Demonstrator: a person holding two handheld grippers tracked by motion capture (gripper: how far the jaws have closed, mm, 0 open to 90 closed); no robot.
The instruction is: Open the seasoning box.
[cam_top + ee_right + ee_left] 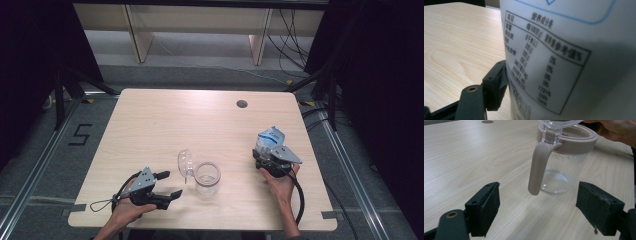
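A: Nearest us, what do we have?

B: Our two hands at the near edge of the table point(150, 120). The left gripper point(170, 184) lies low near the front-left, its jaws wide apart with bare wood between them. In the left gripper view the pads point(486, 207) stand well clear of everything.

A: And just past those jaws?

B: The jar point(207, 178), clear, standing upright a bit left of the table's middle. Its lid point(185, 163) is swung up and open on the left side. In the left gripper view we see a tan rim point(566, 138) round the mouth and a tan latch point(539, 167) hanging down the front. The jar looks empty.

A: The right side?

B: The right gripper point(265, 159) sits near the right edge, around a white pouch point(270, 137) with blue print, which stands upright on the table. In the right gripper view the pouch's label point(546, 65) is very close, and one pad point(496, 82) meets its side. The other pad is hidden behind the pouch, so we cannot tell whether the pouch is truly clamped.

A: Farther back?

B: A round hole point(242, 104) in the table's far side.
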